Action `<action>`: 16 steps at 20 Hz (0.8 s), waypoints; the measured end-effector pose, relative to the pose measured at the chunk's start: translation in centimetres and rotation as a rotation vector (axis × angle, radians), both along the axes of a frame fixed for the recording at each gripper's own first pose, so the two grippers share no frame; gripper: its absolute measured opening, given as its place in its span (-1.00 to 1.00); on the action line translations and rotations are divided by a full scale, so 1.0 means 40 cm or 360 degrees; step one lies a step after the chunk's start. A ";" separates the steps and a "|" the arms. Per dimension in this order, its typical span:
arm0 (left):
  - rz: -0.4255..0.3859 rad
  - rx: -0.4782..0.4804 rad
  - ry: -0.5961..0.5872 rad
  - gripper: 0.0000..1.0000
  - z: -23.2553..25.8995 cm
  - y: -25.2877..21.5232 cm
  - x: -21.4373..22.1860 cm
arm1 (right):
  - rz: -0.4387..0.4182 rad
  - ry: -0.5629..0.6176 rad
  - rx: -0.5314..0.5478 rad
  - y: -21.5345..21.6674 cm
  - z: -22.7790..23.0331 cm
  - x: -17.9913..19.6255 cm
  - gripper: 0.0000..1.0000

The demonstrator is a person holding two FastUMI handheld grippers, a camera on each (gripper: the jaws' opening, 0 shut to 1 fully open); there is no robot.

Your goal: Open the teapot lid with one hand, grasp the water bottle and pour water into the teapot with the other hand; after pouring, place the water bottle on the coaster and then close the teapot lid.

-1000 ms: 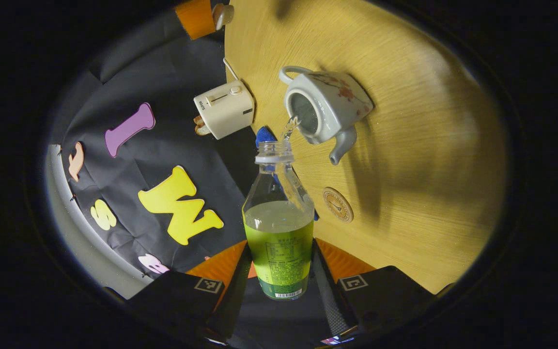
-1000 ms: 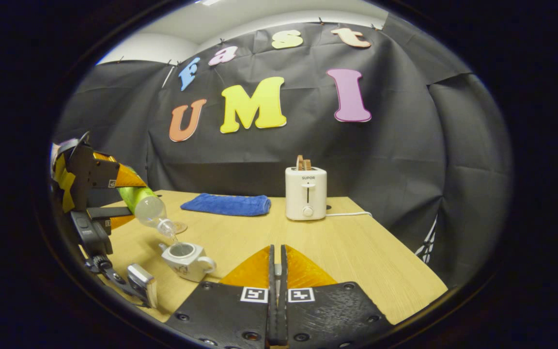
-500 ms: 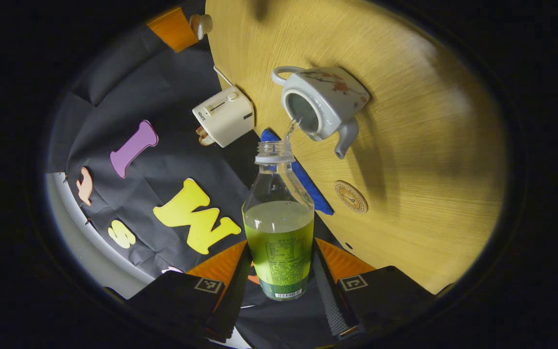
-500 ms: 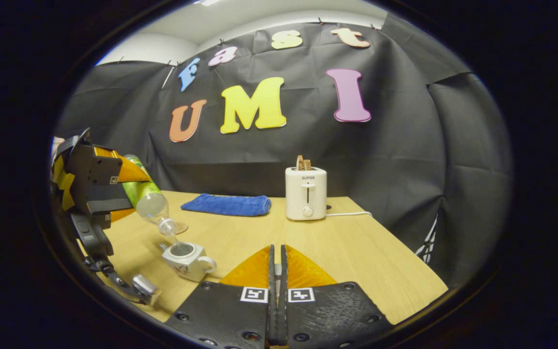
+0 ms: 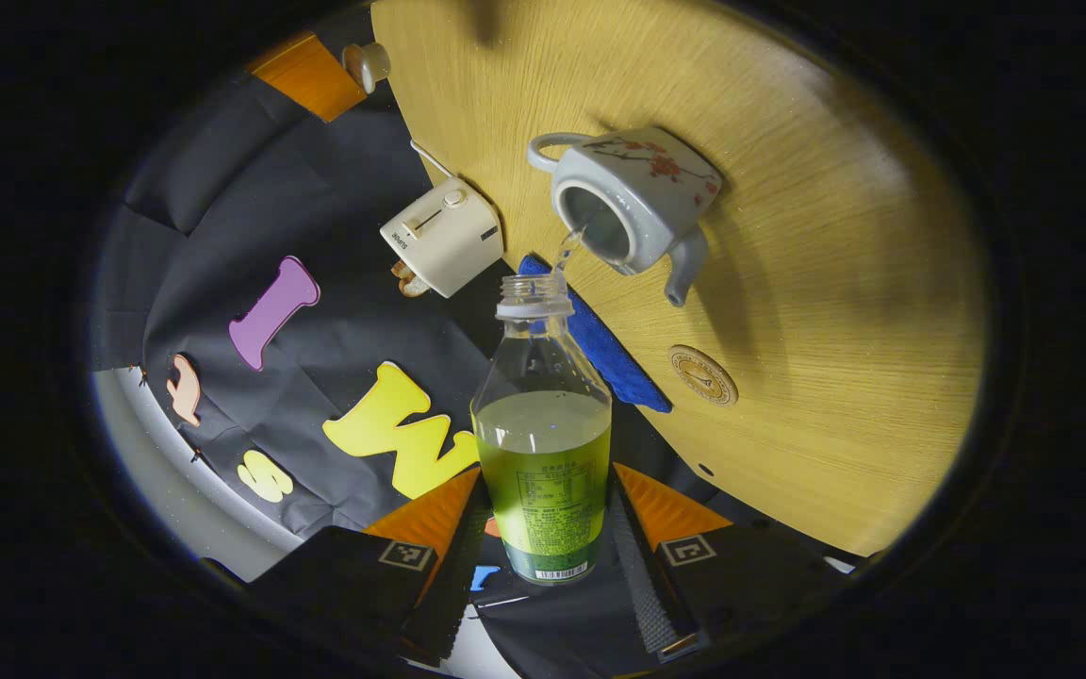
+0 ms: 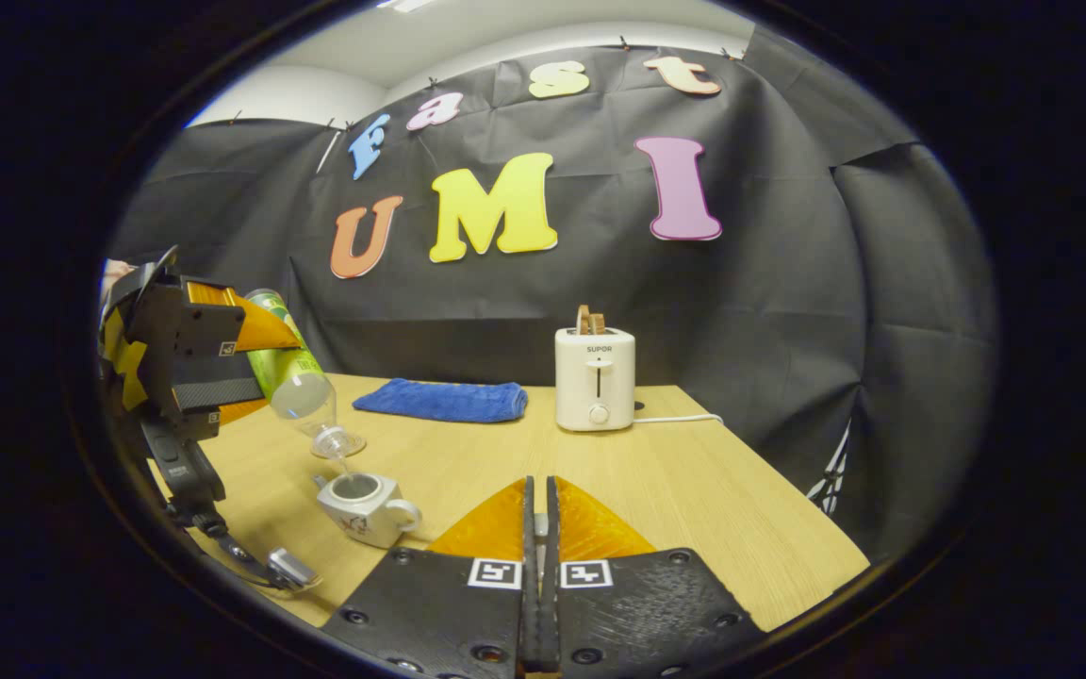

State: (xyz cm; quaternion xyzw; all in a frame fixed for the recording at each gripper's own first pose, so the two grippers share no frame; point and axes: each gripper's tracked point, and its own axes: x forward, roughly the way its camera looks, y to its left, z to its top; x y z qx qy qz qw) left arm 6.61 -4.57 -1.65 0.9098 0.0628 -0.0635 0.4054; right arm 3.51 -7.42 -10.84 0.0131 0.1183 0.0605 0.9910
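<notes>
While the water bottle (image 5: pixel 543 443) was clamped between the fingers of the left gripper (image 5: pixel 543 552), it was tipped above the open teapot (image 5: pixel 633 203) and water was poured in. Beside the teapot lay the coaster (image 5: pixel 702 374). The right gripper (image 6: pixel 539 528) was closed on something small, hardly seen.

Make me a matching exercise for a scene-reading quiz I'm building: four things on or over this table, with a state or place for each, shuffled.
Things:
1. water bottle
2. teapot
3. coaster
4. toaster

States:
A. bare, nothing on it
B. tilted, pouring
C. lid off, taking water
D. upright beside the blue cloth

Pairs: 1-B, 2-C, 3-A, 4-D
</notes>
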 end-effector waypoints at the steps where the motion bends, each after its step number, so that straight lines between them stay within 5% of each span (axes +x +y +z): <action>1: 0.0003 -0.0002 0.0001 0.39 0.000 0.003 -0.001 | -0.0001 -0.0002 -0.0001 -0.001 0.000 -0.001 -0.99; 12: -0.0026 -0.0053 0.0005 0.44 -0.005 -0.003 0.002 | 0.0007 -0.0002 0.0007 0.003 0.000 0.001 -0.99; 16: 0.0023 -0.0320 0.0095 0.45 -0.044 0.012 0.004 | 0.0016 -0.0007 0.0037 0.001 0.009 -0.003 -0.99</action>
